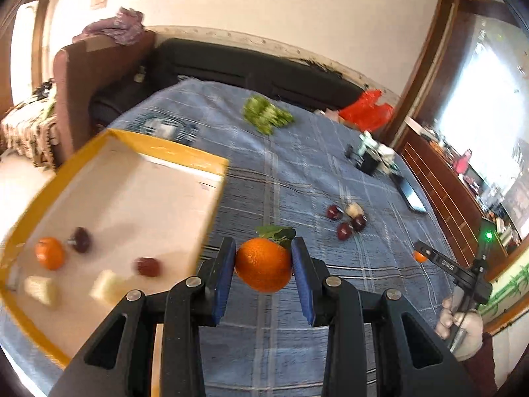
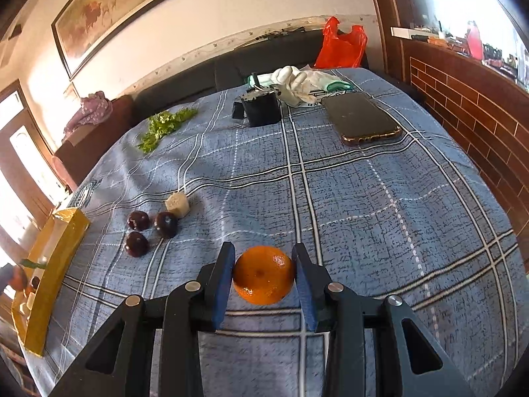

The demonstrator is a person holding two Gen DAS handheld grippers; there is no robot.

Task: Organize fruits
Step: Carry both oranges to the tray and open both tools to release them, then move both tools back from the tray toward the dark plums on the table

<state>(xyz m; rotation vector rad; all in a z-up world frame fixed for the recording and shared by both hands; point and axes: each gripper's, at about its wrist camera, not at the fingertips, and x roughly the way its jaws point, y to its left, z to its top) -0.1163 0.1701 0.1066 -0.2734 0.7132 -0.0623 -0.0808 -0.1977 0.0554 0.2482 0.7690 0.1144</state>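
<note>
My left gripper (image 1: 264, 264) is shut on an orange with green leaves (image 1: 263, 265), held above the blue checked cloth just right of the yellow-rimmed box (image 1: 172, 152). In the box lie another orange (image 1: 49, 253), two dark red fruits (image 1: 81, 239) and two pale chunks (image 1: 107, 286). My right gripper (image 2: 263, 274) is shut on a leafless orange (image 2: 263, 274) over the cloth; it also shows far right in the left wrist view, the right gripper (image 1: 421, 254). Three dark red fruits (image 2: 147, 228) and a pale chunk (image 2: 177, 204) lie on the cloth between the grippers.
A phone (image 2: 362, 119), a black cup (image 2: 261, 107), white gloves (image 2: 297, 84) and green leaves (image 2: 163, 125) lie toward the far side of the table. A red bag (image 2: 342, 46) and a dark sofa stand behind. A brick-pattern ledge (image 2: 469, 106) runs along the right.
</note>
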